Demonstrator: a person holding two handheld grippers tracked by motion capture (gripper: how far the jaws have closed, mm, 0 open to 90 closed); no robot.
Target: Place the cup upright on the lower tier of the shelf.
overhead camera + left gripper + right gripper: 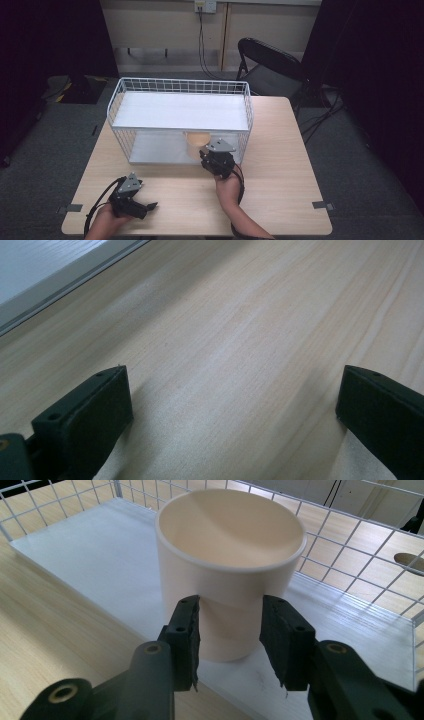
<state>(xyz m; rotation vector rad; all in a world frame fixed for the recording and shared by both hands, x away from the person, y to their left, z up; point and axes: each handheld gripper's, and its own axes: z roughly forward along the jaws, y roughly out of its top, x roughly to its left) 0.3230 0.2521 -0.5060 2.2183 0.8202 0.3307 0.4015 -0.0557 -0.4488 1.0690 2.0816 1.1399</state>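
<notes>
On the lower shelf (150, 150) of the white wire rack (120, 100), near its front edge, a cream paper cup (230, 560) stood upright, and the right gripper (229, 630) reached in at it from the desk (280, 165) side. Its fingers (186, 630) sat either side of the cup's lower wall, partly closed, right at the paper; I could not tell whether they actually pinched it or only flanked it. The left gripper (134, 196) rested low over bare desk near the front left corner, its fingers (95, 410) spread wide with nothing between them. My worry was the thin paper: squeezing too hard could buckle the wall, while too light a hold so low down could let the cup tip. Lifted carelessly, its rim might also catch the upper shelf (180, 111) overhead.
</notes>
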